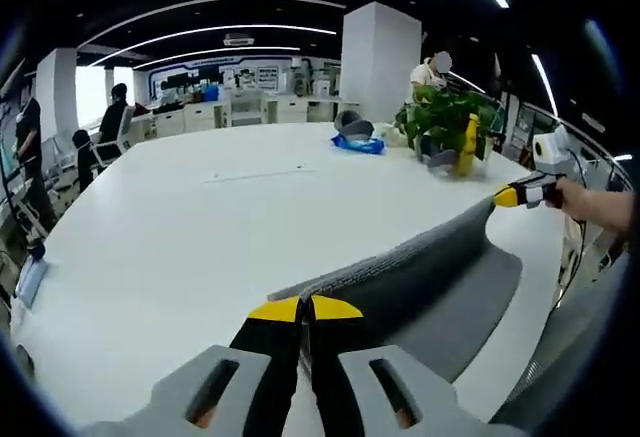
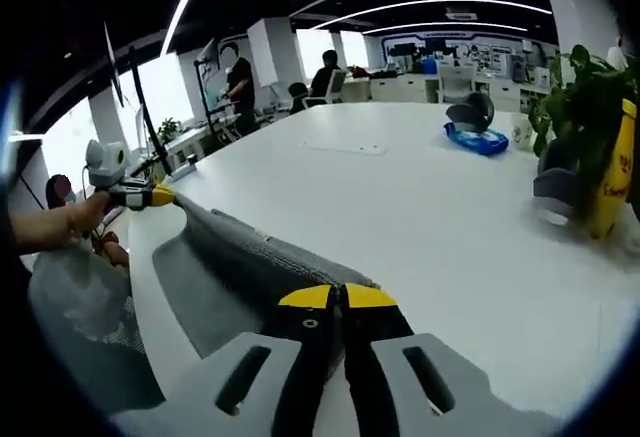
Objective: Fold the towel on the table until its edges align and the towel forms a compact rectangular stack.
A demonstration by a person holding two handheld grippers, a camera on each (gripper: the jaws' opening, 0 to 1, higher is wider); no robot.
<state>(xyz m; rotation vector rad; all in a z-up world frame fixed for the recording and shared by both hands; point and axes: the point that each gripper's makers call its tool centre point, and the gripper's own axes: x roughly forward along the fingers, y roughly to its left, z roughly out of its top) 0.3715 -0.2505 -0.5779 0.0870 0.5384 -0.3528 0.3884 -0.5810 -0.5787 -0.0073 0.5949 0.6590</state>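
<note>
The left gripper (image 1: 305,309) has its yellow-tipped jaws pressed together, pinching one corner of the grey towel (image 1: 420,277) and holding it lifted off the table (image 1: 200,227). The right gripper (image 2: 338,297) does likewise at the towel's opposite corner — jaws closed on the cloth, with no gap between the tips. Each gripper sits at its own end of the towel's raised edge, well apart from the other. In the right gripper view a bare hand (image 2: 75,219) wraps the left gripper's handle beyond the towel's far end — the wrist trails off toward the picture's edge.
</note>
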